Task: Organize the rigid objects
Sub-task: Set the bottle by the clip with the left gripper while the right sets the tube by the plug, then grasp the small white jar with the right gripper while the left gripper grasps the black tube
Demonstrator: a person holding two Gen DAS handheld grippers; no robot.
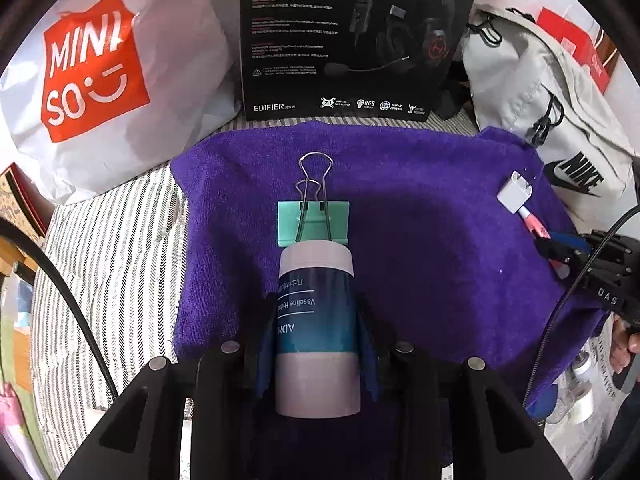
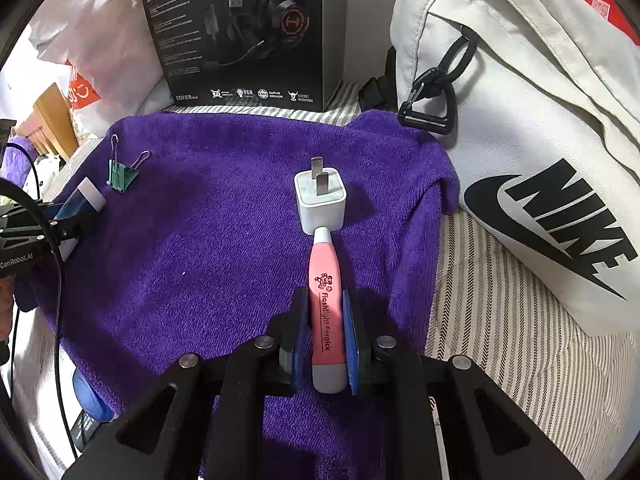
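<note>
Left gripper [image 1: 318, 332]: clamped on tube [image 1: 316, 320], its cap touching clip [image 1: 313, 220] on towel [image 1: 420, 240]. Right gripper [image 2: 326, 336]: clamped on earpick [image 2: 326, 312], tip against charger [image 2: 320, 200]. Advice: lower each flat beside its neighbour, release gently, avoid nudging.

"MINISO" shouts in white off the red patch on the white shopping bag [image 1: 100, 80], and "EDIFIER" with an "RGB" badge runs along the black headset box [image 1: 352, 40]. "NIKE" sprawls across the pale bag [image 2: 552, 216]. "Vaseline" reads on the blue-labelled tube [image 1: 316, 320], "Flashlight" down the pink earpick [image 2: 327, 312], and "GenRobot.AI" on the left gripper [image 2: 24, 240].
</note>
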